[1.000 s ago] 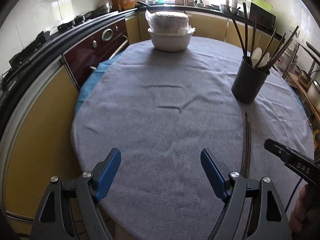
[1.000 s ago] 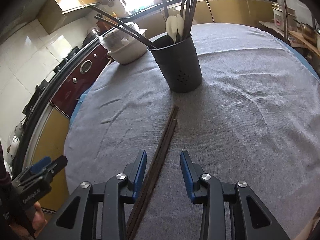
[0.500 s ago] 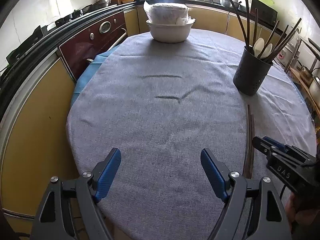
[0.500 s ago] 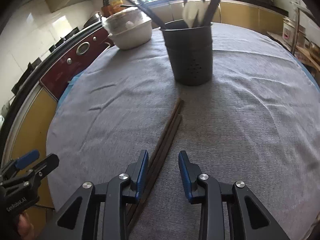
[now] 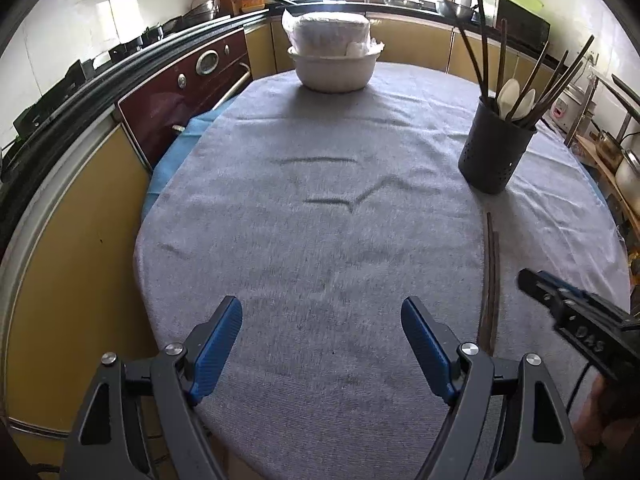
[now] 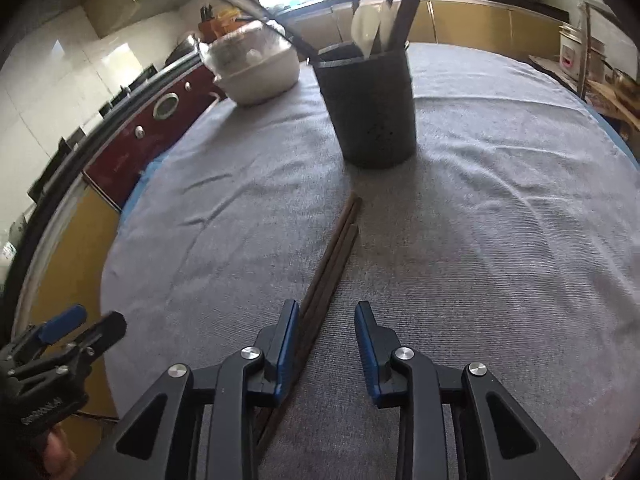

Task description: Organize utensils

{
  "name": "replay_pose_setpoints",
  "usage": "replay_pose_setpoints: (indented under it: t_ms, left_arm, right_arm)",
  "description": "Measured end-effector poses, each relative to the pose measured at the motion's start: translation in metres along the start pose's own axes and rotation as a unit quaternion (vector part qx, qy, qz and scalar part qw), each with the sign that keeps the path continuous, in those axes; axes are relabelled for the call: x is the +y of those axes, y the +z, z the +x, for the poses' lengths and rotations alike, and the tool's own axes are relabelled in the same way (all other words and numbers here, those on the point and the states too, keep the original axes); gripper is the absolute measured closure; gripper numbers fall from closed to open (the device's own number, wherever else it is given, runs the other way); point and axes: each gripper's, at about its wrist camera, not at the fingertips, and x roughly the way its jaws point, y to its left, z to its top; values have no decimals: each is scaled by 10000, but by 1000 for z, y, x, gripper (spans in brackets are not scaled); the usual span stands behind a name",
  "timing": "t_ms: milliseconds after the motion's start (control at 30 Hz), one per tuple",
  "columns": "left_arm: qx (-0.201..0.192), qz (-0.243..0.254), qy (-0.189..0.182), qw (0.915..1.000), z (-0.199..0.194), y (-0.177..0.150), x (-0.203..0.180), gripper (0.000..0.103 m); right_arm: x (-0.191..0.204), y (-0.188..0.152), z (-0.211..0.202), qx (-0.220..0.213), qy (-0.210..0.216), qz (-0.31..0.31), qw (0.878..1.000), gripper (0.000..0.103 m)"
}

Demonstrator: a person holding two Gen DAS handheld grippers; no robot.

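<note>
Two dark wooden chopsticks (image 6: 332, 256) lie side by side on the grey cloth, pointing at a black utensil holder (image 6: 374, 120) filled with chopsticks and white spoons. My right gripper (image 6: 327, 310) hangs low over their near ends with its jaws partly apart. The sticks run along the inside of its left finger and nothing is pinched. In the left wrist view the chopsticks (image 5: 491, 280) lie to the right, with the holder (image 5: 494, 156) beyond them. My left gripper (image 5: 320, 308) stands wide open over bare cloth near the table's front edge, holding nothing.
A white bowl (image 5: 332, 72) with a plastic-wrapped cover stands at the far end of the round table (image 5: 320, 220). A dark red oven (image 5: 192, 92) and yellow cabinets line the left side. Shelves with pots stand at the right.
My right gripper has moved forward along the chopsticks toward the holder, and its jaws have narrowed a little. The left gripper has stayed where it was, still wide open.
</note>
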Motion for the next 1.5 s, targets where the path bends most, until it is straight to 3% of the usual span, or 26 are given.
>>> replay_pose_setpoints:
  t_ms: [233,400,867,967,1033,1233,1500]
  left_arm:
    - [-355,-86,-25,9993,-27,13,-1,21]
    - [-620,18,36,9981,-49,18,-9,21]
    - [-1362,202,197,9903,-108,31,-36,21]
    - [-1529,212,230,9877,-121,34,-40,21]
    - [-1597,199,225,9867,-126,36,-42,21]
    - [-1716,215,235,9847,-138,37,-47,21]
    - [-1911,271,275,9808,-155,34,-52,21]
  right_arm:
    - [-2,17,-63,-909,-131,-10,9958,72]
    - [-7,22,-98,-1308,-162,16,9913,70]
    - [-13,10,-158,-1949,-213,-105,9805,68]
    - [-11,9,-169,-2097,-222,-165,9774,63]
    - [-8,6,-178,-2238,-244,-246,9740,53]
    - [-2,2,-203,-2585,-235,-375,9650,53]
    - [3,-2,-213,-2691,-154,-453,9619,53]
